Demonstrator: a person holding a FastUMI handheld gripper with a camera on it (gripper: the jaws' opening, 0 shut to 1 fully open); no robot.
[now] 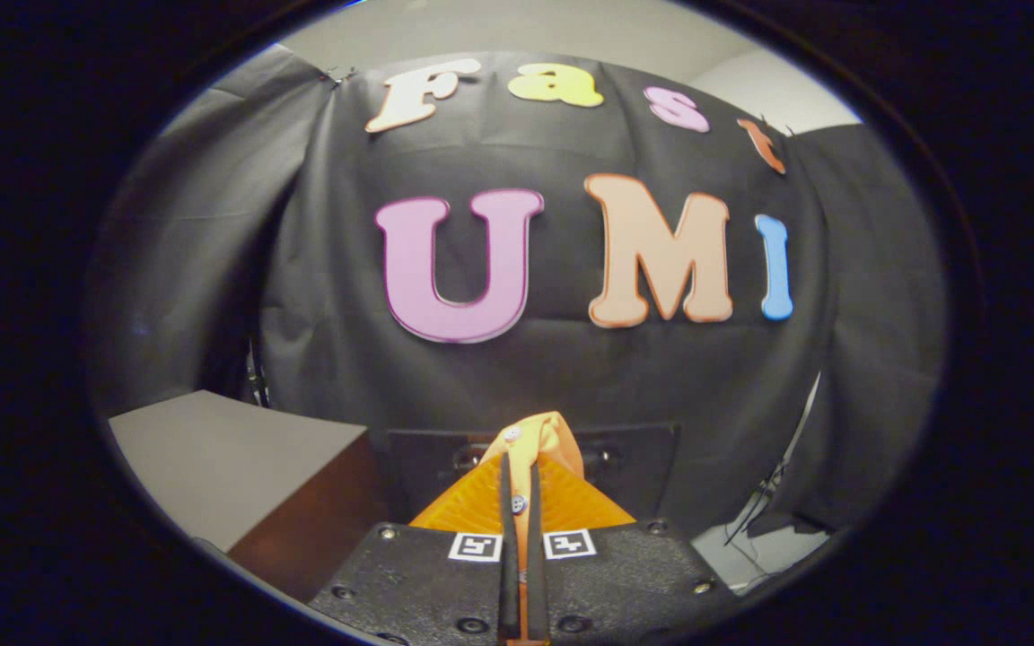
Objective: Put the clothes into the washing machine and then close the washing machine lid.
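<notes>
My gripper (520, 467) is shut on an orange garment (542, 438) with small buttons. A fold of the cloth sticks up between and just beyond the fingertips (505, 475), and more of it runs down between the two fingers. The gripper is held high, facing the booth's black cloth wall. Just beyond the garment stands a dark flat panel (634, 458); I cannot tell whether it belongs to the washing machine.
A grey-topped table or cabinet with a brown side (230, 458) stands left of the fingers. Black cloth (571, 359) hangs straight ahead and to both sides. Cables trail on the pale floor (750, 538) to the right.
</notes>
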